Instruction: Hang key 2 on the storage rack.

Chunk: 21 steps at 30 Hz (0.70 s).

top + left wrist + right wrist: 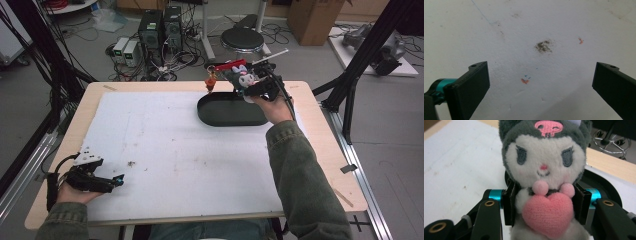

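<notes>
Right tongs (248, 84) clamped grey-and-white plush doll with pink heart (544, 182), held above black oval tray (220, 119) at far bench edge. Pickup done; placing in tray probably left. Left tongs (118, 180) gaped empty, near bench corner.

Left hand-held gripper (119, 180): black body, teal joint, grey three-cornered plate, black cable. Right hand-held gripper (546, 205): black jaws, teal pins, brass-ringed screw holes. Olive-green jacket sleeves (300, 175), buttoned cuffs.

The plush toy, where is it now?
In the high view, the plush toy is clamped in the right gripper, above the black oval tray at the table's far side.
</notes>
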Tool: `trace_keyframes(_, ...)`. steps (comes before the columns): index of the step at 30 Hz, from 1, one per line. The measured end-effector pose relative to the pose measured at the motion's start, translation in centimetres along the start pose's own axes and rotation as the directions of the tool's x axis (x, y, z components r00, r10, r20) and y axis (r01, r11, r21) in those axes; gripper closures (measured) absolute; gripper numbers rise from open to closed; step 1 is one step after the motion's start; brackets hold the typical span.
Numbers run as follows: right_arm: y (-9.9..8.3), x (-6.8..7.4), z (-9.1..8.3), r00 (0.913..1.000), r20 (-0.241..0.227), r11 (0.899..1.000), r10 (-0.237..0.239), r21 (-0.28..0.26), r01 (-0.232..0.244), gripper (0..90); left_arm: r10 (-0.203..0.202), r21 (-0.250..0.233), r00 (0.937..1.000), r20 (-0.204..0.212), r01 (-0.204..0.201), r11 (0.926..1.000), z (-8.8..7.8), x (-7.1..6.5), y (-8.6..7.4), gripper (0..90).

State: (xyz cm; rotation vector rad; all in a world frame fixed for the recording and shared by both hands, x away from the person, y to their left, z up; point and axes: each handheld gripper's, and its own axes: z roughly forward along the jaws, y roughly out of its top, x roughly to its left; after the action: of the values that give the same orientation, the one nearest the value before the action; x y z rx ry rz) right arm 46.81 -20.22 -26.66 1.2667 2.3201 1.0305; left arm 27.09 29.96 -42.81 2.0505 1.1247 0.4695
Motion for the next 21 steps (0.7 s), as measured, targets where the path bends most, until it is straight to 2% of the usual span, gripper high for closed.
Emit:
trace_keyframes(2, 0.2, -0.2, 0.0, 0.9999, 0.006, 1.0, 0.01, -0.007, -0.01, 48.9, 0.002, 0.005, 1.0, 0.001, -0.002, 1.0, 0.0, 0.0, 0.0, 1.7)
trace_keyframes(6, 0.5, -0.5, 0.5, 0.9998, 0.02, 1.0, -0.004, 0.02, 0.004, 48.9, 0.001, 0.006, 1.0, 0.002, -0.001, 1.0, 0.1, 0.0, 0.0, 1.7)
trace_keyframes(11, 1.1, -0.6, 1.2, 0.9997, 0.023, 1.0, -0.003, 0.023, 0.002, 48.9, -0.009, 0.01, 0.9999, 0.005, 0.009, 0.9999, 0.1, 0.2, -0.2, 1.7)
trace_keyframes(14, 1.3, -0.9, 1.7, 0.9997, 0.024, 1.0, -0.006, 0.011, 0.006, 48.9, -0.015, 0.002, 0.9999, 0.004, 0.015, 0.9999, 0.1, 0.2, -0.2, 1.7)
trace_keyframes(21, 1.9, -1.3, 2.0, 0.9991, 0.032, 1.0, 0.027, -0.013, -0.027, 48.9, -0.006, 0.011, 1.0, 0.005, 0.005, 0.9999, 0.2, 0.2, -0.2, 1.7)
